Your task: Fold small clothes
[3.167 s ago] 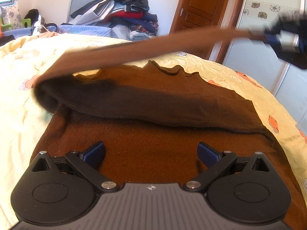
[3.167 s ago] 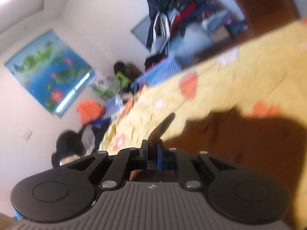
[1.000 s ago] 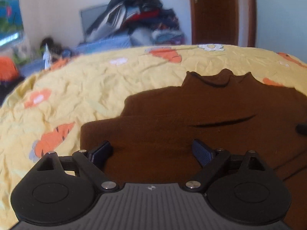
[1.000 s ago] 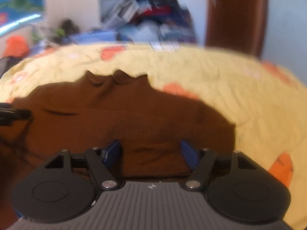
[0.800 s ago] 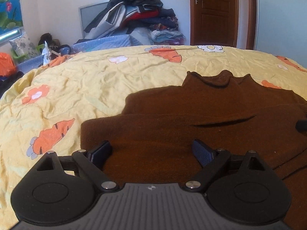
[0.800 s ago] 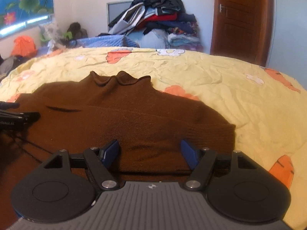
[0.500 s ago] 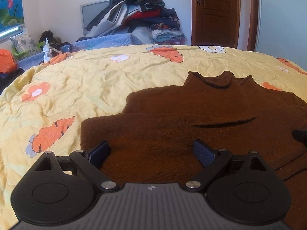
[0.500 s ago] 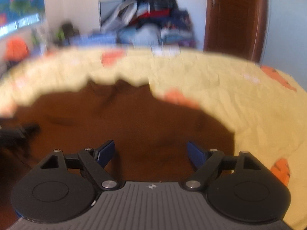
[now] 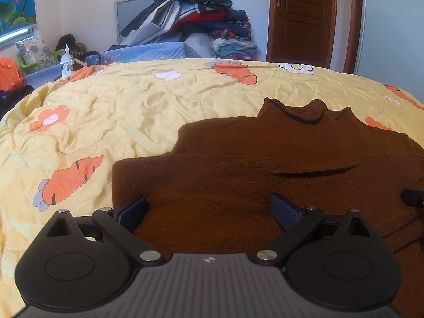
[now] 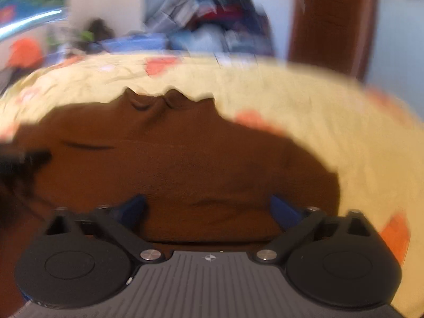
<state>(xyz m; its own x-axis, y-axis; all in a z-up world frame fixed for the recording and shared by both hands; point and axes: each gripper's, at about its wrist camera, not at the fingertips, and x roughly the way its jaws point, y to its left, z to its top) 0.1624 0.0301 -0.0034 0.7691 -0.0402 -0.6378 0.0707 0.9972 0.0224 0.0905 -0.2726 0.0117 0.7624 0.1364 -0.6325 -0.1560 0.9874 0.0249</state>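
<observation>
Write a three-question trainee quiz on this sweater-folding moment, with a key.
1. True or false: the brown sweater lies on the yellow bedspread with its sleeves folded across its body.
2. Which describes the left hand-held gripper? A. shut on the collar B. open over the sweater C. holding a sock
3. Fill in: the right hand-held gripper has just been opening and now holds ____.

Key: 1 true; 2 B; 3 nothing.

free: yellow bedspread (image 9: pixel 137 111) left | blocked: clothes pile (image 9: pixel 196 18) (far edge)
</observation>
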